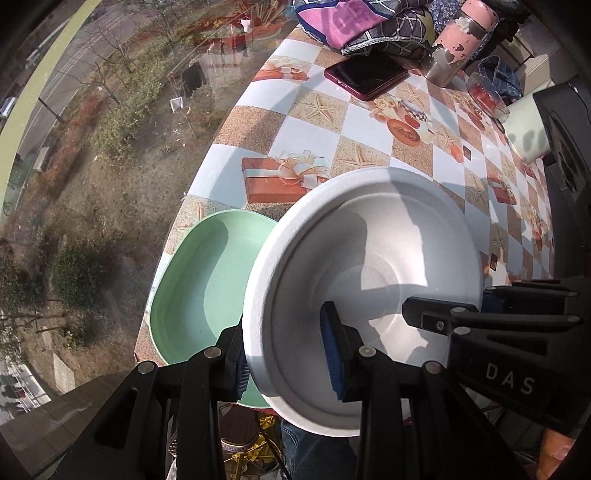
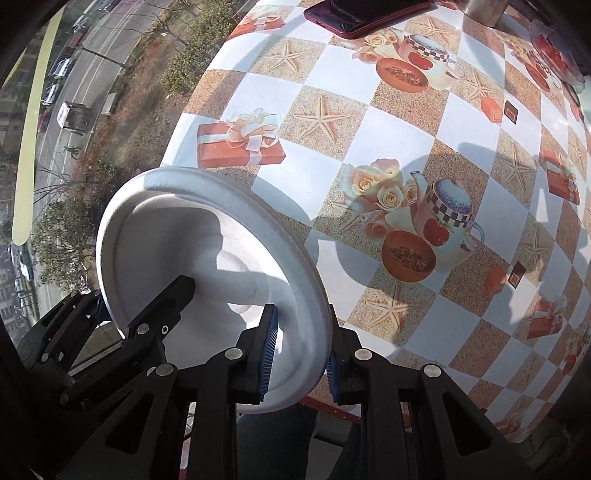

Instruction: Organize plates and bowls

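A white foam bowl (image 1: 369,251) is held above the table's near edge, between both grippers. My left gripper (image 1: 288,354) is shut on its left rim, one blue pad inside and one outside. My right gripper (image 2: 301,354) is shut on its right rim; the bowl (image 2: 184,229) tilts to the left in the right wrist view. The right gripper's fingers (image 1: 461,317) show at the bowl's right side in the left wrist view. A mint green plate (image 1: 199,288) lies on the table, left of and under the bowl.
The table (image 2: 369,110) has a checked cloth with gift, starfish and teapot prints. At the back lie a dark red phone (image 1: 365,75), a pink flaking tumbler (image 1: 461,37), folded cloth (image 1: 362,22) and a glass dish (image 1: 485,96). A window is left of the table.
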`<act>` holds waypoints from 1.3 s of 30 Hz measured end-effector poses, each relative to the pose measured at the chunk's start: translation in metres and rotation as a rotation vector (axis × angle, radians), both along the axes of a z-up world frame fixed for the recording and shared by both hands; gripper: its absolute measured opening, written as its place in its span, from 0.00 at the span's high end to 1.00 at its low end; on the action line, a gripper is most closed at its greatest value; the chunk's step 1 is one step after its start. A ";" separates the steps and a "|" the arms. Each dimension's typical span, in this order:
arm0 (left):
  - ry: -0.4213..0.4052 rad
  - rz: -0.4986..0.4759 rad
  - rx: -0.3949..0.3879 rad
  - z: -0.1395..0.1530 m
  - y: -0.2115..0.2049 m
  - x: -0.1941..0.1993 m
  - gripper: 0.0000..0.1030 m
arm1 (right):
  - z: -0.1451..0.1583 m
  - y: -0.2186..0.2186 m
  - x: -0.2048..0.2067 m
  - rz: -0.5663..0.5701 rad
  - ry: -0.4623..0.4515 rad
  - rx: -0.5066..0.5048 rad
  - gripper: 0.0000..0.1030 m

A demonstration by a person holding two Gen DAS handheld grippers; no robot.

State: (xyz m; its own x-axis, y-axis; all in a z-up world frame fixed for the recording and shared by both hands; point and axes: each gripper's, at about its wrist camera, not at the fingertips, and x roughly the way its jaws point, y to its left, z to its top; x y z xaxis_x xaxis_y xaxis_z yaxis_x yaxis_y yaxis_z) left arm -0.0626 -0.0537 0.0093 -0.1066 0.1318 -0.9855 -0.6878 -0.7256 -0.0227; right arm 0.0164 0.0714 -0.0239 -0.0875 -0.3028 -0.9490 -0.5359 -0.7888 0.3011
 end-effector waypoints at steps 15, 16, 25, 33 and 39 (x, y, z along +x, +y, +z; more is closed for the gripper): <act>-0.013 0.150 -0.051 -0.016 -0.047 -0.031 0.65 | -0.018 -0.042 -0.054 0.126 -0.016 -0.011 0.75; -0.016 0.157 -0.054 -0.018 -0.048 -0.032 0.65 | -0.019 -0.044 -0.056 0.130 -0.017 -0.013 0.75; -0.047 0.181 -0.059 -0.032 -0.052 -0.038 0.64 | -0.030 -0.051 -0.070 0.149 -0.041 -0.002 0.75; 0.004 0.195 -0.033 -0.026 -0.055 -0.037 0.47 | -0.020 -0.049 -0.071 0.189 -0.022 0.046 0.75; 0.114 0.184 -0.085 -0.015 -0.053 -0.032 0.28 | -0.004 -0.037 -0.061 0.181 0.007 0.146 0.37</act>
State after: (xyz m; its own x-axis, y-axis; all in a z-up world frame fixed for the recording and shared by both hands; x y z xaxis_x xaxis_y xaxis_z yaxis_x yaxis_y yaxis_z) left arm -0.0945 -0.1072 -0.0055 -0.2322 0.0168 -0.9725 -0.5382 -0.8350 0.1141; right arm -0.0441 0.0346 -0.0275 -0.0511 -0.1735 -0.9835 -0.3796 -0.9075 0.1798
